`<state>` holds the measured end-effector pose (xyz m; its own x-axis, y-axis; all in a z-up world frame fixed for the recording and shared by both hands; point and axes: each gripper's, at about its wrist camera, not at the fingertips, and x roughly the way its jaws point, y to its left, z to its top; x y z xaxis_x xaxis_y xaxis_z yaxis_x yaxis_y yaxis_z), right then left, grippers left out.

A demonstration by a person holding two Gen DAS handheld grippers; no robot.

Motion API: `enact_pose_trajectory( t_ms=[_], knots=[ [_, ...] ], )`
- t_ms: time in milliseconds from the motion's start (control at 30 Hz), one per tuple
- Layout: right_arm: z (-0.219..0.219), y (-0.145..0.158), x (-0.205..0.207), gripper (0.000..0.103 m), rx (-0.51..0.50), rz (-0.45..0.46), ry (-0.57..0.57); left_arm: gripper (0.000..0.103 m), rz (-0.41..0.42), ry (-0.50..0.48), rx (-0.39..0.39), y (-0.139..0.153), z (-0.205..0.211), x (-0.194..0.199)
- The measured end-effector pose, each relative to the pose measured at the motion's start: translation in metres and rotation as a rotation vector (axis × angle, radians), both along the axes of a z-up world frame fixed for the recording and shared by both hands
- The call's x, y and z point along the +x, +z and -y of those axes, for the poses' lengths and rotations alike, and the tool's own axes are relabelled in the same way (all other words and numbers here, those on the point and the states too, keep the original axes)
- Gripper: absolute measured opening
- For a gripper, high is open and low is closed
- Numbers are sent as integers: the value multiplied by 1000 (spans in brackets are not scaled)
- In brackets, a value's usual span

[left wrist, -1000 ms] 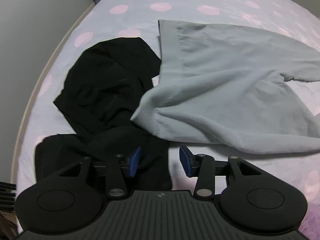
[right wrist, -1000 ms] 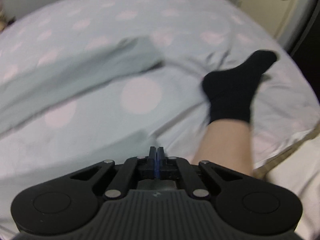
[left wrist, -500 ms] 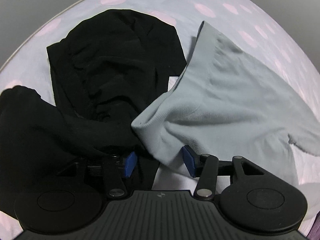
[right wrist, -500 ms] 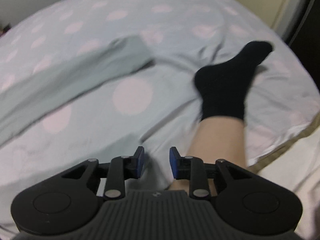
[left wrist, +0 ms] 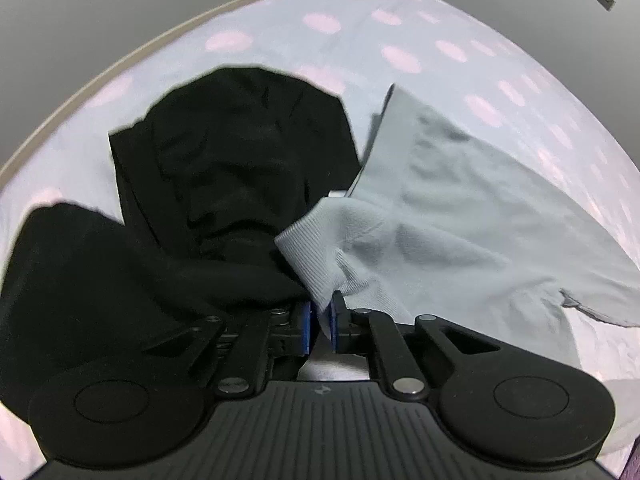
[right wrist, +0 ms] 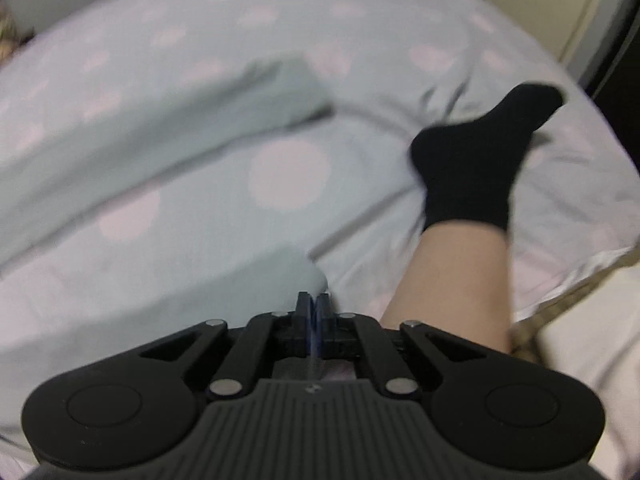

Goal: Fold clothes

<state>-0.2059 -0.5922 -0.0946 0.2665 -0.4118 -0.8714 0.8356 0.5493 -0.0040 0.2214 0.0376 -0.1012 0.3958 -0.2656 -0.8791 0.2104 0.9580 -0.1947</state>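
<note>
While the left gripper point(left wrist: 321, 316) pinches the grey garment's point(left wrist: 460, 240) ribbed hem, the right gripper point(right wrist: 313, 312) clamps its edge.

Black ribbed claw point(left wrist: 321, 322) bodies, blue pads, silver screws; black sock point(right wrist: 478, 152) worn

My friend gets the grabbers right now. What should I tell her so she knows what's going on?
Left gripper: shut on the ribbed corner of the pale grey garment.
Right gripper: shut on another pale grey edge, probably the same garment; the picture is blurry.
The grey garment lies spread on the dotted bedsheet, its corner overlapping the black clothes heaped on its left.
A person's leg in a black sock rests on the bed, right of the right gripper.
Done: both corners gripped. Left: fold the grey garment, then the black clothes, which look unfolded.
</note>
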Motion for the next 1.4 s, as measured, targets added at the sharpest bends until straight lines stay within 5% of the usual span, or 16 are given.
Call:
enact_pose_trajectory(
  t_ms=[267, 567, 867, 1000, 1067, 1400],
  knots=[
    [12, 65, -51, 2, -80, 82, -160, 1, -10, -77, 1, 35, -14, -18],
    [-1, 27, -70, 3, -16, -12, -132, 4, -101, -195, 139, -8, -1, -31],
    [-8, 32, -76, 6, -47, -22, -105, 18, 70, -411, 341, 18, 1, -69],
    [-16, 44, -71, 15, -89, -23, -19, 33, 163, -561, 428, 21, 19, -84],
    [-22, 50, -67, 27, -120, -34, 58, 40, 198, -643, 473, 18, 33, -89],
    [-53, 58, -50, 33, -204, -175, 533, 42, 284, -941, 633, -16, 85, -109]
  ],
)
